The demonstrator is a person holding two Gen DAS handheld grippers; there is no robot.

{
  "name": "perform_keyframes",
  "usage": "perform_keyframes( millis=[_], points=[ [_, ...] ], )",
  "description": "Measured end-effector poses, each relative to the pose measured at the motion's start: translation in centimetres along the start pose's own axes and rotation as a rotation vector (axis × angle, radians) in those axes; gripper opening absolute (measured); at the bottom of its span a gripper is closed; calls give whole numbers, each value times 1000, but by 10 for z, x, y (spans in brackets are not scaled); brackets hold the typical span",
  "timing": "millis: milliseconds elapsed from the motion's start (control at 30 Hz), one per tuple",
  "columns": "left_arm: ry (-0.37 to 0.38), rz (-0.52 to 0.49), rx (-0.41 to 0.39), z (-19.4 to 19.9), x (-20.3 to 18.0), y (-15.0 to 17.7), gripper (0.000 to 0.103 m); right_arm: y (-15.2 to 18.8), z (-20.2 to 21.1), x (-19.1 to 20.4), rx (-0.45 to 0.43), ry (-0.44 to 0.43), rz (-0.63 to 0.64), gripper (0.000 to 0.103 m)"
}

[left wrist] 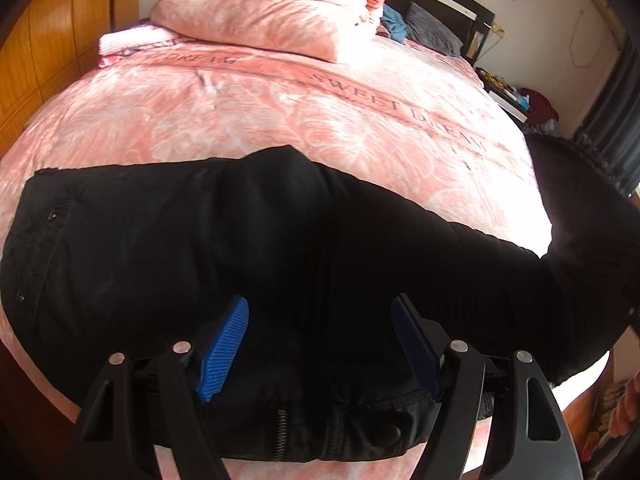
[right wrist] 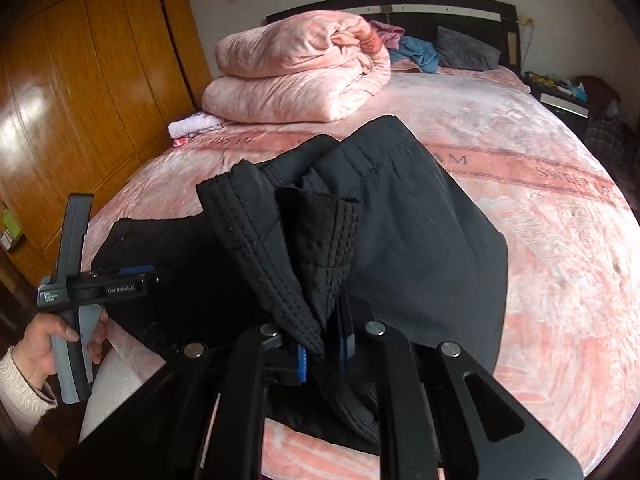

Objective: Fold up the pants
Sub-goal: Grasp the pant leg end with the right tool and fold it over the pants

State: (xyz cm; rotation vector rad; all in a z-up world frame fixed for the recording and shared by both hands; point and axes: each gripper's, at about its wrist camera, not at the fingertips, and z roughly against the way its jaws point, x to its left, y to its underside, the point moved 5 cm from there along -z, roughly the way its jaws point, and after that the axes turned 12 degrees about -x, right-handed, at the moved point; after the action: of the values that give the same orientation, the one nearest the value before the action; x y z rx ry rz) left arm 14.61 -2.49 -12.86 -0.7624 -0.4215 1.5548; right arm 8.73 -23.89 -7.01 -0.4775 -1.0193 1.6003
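Black pants [left wrist: 200,248] lie across a pink bed, waist end with zipper and button near the front edge in the left wrist view. My left gripper [left wrist: 320,320] is open, its blue pads [left wrist: 224,352] hovering over the waist area with cloth below them. My right gripper [right wrist: 326,348] is shut on the pants' leg hems [right wrist: 288,248], holding them lifted above the rest of the pants [right wrist: 420,240]. The left gripper [right wrist: 136,270] also shows in the right wrist view, held by a hand at the left.
The pink bedspread [left wrist: 320,112] covers a wide bed. A folded pink quilt [right wrist: 296,76] and small folded white cloth [right wrist: 192,124] lie at the far side. A wooden wardrobe [right wrist: 80,100] stands left; pillows, headboard and a nightstand [right wrist: 560,96] are behind.
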Motion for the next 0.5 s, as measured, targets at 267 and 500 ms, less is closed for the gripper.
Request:
perform_keyframes(
  millis=[267,500],
  points=[
    [-14,57,-8,4,29,0,75,69,-60,60,204,-62,95,11],
    [-5,83,8,-3,27,7,75,82,-68,69,245,-89,100,22]
  ],
)
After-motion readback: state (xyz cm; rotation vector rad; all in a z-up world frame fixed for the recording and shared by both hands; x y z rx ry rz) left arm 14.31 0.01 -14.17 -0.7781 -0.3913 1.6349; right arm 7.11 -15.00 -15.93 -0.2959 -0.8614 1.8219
